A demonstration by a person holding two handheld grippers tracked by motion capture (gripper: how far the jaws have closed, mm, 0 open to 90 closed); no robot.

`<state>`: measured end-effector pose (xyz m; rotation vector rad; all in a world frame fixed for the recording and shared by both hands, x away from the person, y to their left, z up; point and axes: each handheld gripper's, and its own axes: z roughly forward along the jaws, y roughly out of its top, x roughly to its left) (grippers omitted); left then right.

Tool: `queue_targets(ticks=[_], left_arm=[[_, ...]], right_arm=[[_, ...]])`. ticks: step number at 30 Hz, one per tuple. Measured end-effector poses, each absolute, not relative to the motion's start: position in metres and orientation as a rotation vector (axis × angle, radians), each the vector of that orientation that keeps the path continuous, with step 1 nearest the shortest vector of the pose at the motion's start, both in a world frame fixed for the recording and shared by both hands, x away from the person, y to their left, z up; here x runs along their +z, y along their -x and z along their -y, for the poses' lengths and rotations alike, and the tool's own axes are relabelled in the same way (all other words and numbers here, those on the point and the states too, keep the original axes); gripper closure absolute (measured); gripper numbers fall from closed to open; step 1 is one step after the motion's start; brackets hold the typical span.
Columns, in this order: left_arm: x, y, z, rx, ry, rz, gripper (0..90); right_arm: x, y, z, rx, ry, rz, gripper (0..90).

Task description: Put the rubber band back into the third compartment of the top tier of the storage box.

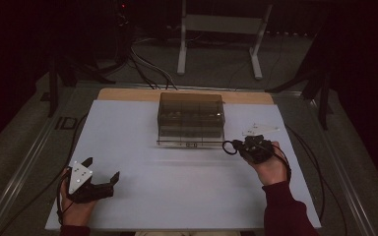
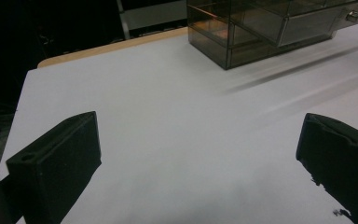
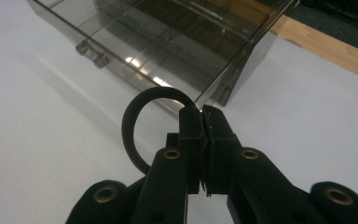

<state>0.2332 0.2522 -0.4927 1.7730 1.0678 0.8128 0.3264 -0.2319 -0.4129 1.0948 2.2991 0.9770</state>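
Right claw (image 3: pixel 200 114) pinches black ring (image 3: pixel 137 121) beside drawer box (image 1: pixel 191 118); left claw (image 1: pixel 101 169) gapes.

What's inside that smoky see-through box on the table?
The tinted box shows dividers and drawer-like compartments through its walls, with small handles at the front. No contents are discernible; dark plastic and glare obscure them. The right gripper holds a black ring beside it.

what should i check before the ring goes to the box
1. Ring pinched in right gripper: ok, jaws closed on it.
2. Left gripper free: ok, jaws wide apart, nothing between them.
3. Box drawer open to take the ring: cannot tell, smoked walls hide it.
4. Path from right gripper to box clear: ok, bare table between them.
5. Left gripper away from the box: ok, at the near left of the table.
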Motion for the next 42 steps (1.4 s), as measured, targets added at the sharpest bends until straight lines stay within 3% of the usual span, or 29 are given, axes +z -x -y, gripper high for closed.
queue_targets(ticks=[42], left_arm=[[-0.492, -0.236, -0.253, 0.793, -1.777, -1.085, 0.5]], right_arm=[[-0.407, -0.364, 0.213, 0.987, -1.120, -2.280, 88.5]])
